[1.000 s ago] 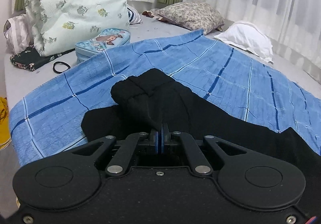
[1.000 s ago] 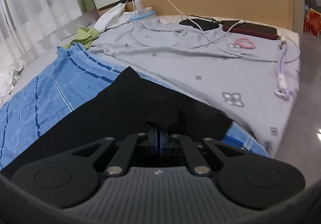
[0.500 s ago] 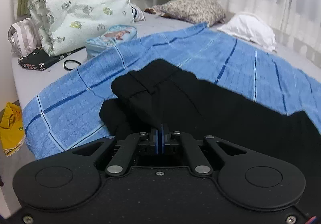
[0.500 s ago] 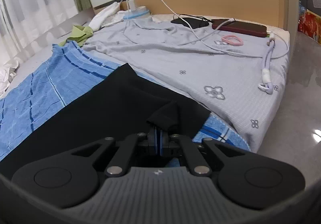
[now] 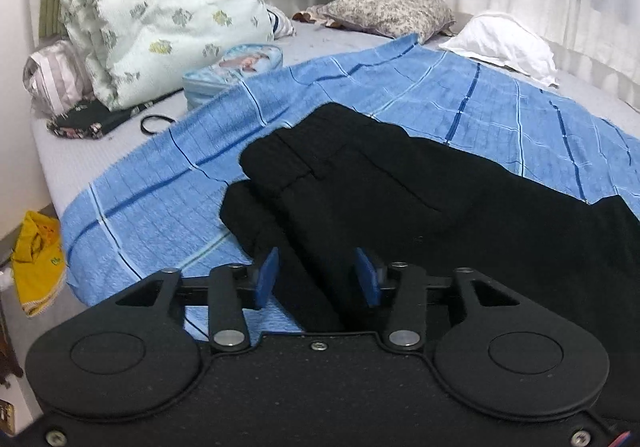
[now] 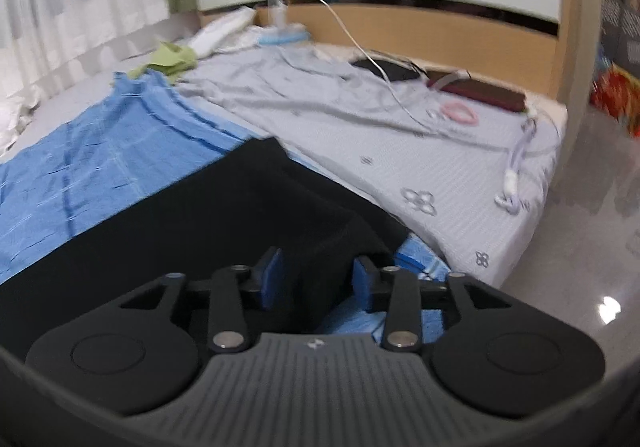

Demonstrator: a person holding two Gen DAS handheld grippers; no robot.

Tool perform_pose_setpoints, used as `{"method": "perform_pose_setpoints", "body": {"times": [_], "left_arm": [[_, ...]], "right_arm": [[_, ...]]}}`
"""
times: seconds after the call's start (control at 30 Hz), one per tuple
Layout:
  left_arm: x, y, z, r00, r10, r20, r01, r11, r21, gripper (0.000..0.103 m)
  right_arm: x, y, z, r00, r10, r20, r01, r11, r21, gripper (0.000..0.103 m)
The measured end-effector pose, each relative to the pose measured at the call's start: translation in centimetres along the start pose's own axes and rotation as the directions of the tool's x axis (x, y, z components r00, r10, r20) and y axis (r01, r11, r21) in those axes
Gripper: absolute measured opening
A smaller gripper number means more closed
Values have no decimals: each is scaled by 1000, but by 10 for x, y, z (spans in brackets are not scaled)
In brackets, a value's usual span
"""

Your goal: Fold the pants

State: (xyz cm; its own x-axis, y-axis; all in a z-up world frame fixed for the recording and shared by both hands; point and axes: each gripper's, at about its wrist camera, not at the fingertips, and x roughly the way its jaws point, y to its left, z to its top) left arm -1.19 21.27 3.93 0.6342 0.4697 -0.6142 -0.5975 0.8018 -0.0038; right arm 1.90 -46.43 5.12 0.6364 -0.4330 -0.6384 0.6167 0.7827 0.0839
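Now we have both tongs letting go: the left gripper [image 5: 316, 277] shows its blue pads [image 5: 267, 277] parted and opening, with black cloth running up between them but no pad pressing on it; the right gripper [image 6: 318, 279] is likewise opening, pads [image 6: 272, 279] apart, a dark fold lying in the gap, untouched as far as the blurred frame lets us tell. The pants [image 5: 400, 183] lie on the blue checked blanket [image 5: 160, 207] on the bed, stretched from about 11 o'clock in the left view, where the waistband end is doubled over on itself, to the hem end [image 6: 280, 199] near the mattress edge at 3 o'clock in the right view. Risks, as we judge them: the doubled waistband looks loosely stacked, so a pad brushing it on the way out could drag the top layer askew; cloth clinging to a pad could lift and undo the lay. On the right, the hem sits close to the blanket's edge [image 6: 420, 259], so a snag there could pull fabric toward the floor. The next fold would inherit any skew.
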Motion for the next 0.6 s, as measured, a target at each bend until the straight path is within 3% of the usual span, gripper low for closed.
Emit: {"method": "perform_pose_setpoints", "body": {"times": [0.13, 0.27, 0.33, 0.47, 0.6], "left_arm": [[-9, 1, 0, 1000, -19, 15, 19, 1000, 22, 58], [-18, 2, 1, 998, -26, 54, 24, 999, 46, 72], [-19, 1, 3, 997, -25, 77, 21, 998, 60, 85], [-16, 0, 8, 996, -44, 82, 38, 997, 69, 86], [-13, -7, 16, 990, -101, 97, 93, 992, 81, 85]], "right_arm": [[-25, 33, -5, 997, 57, 53, -53, 996, -76, 68], [-41, 80, -14, 980, 191, 50, -182, 972, -148, 71], [-47, 108, -23, 964, 264, 37, -253, 949, -190, 71], [-54, 170, -48, 925, 381, -10, -371, 893, -255, 72], [-68, 234, -80, 864, 499, -68, -492, 809, -322, 72]]}}
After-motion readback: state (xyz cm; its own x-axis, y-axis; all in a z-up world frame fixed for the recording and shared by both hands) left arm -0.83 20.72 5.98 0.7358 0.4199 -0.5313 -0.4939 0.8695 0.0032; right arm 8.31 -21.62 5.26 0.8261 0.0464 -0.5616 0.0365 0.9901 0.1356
